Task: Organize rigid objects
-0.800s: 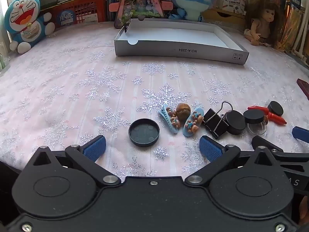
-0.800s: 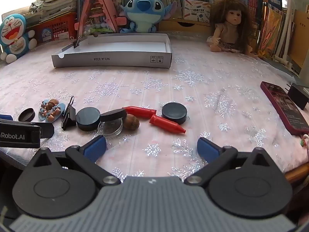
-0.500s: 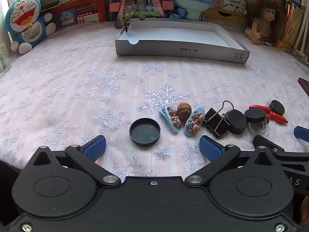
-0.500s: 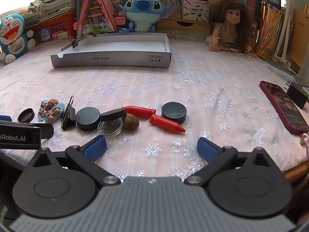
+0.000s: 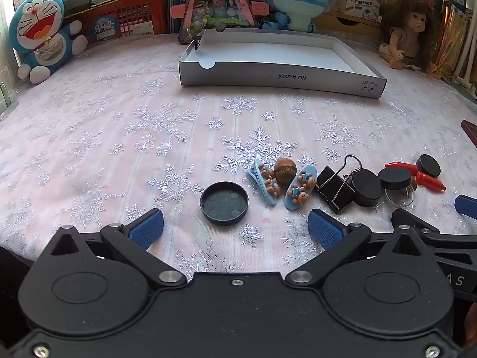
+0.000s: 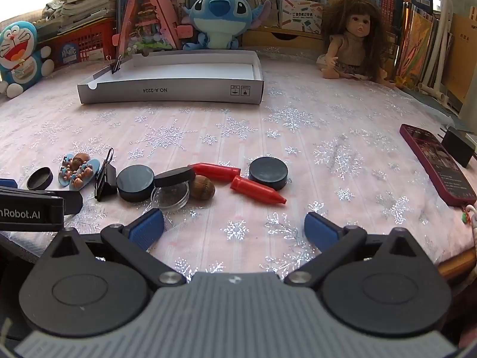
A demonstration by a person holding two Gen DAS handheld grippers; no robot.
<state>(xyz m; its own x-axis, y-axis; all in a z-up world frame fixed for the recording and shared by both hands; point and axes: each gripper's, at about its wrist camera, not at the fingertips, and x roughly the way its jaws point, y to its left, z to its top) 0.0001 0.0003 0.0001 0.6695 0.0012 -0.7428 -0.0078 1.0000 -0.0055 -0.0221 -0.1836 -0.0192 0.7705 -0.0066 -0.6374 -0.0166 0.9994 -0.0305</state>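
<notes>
The left claw [image 5: 235, 228] is held spread and empty above a black lid [image 5: 224, 199]. Hair clips [image 5: 280, 185], a binder clip [image 5: 335, 187], round cases [image 6: 135, 182] and red crayons [image 6: 256, 191] are scattered on the surface [image 6: 298, 137]. The right claw [image 6: 234, 228] is spread, empty.

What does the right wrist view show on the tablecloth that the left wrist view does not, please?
Only the right wrist view shows the whole dark red phone, the black charger plug beside it, and the second nut next to the clear dish.

Only the left wrist view shows the inside of the upturned black lid.

Both share the white box, the blue hair clips, the binder clip, the red crayons and the black discs. Both grippers are open and empty.
</notes>
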